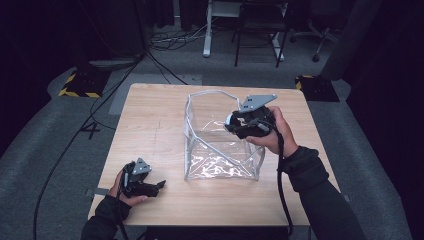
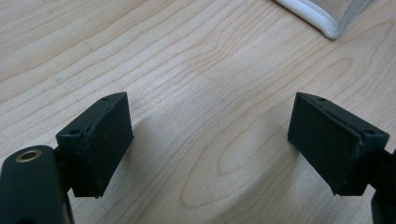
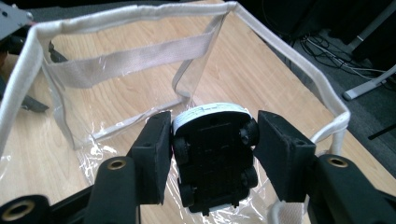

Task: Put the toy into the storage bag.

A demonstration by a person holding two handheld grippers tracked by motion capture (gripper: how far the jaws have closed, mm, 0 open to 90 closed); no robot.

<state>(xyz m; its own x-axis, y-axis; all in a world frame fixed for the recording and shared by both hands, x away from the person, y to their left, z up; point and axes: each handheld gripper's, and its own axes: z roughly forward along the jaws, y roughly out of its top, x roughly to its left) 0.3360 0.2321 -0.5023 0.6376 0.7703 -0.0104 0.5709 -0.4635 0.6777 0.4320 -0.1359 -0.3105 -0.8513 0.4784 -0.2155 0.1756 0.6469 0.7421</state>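
Right claw (image 3: 212,144) holds toy car (image 3: 215,158) over bag (image 1: 220,150)'s opening.

The toy car (image 3: 215,156) shows just its black underside and wheels between the right gripper's (image 3: 212,154) pads, so its top and colour cannot be told. In the high view the car is hidden behind that gripper (image 1: 235,125) and hand. The clear bag's (image 2: 322,21) corner is cut off by the left gripper view's upper edge.

A lab or studio space: a lone wooden table (image 1: 150,135) stands on grey carpet (image 1: 50,150), with loose cables (image 1: 170,40), desk legs (image 1: 206,30) and hazard-striped bases (image 1: 80,85) beyond its far side.
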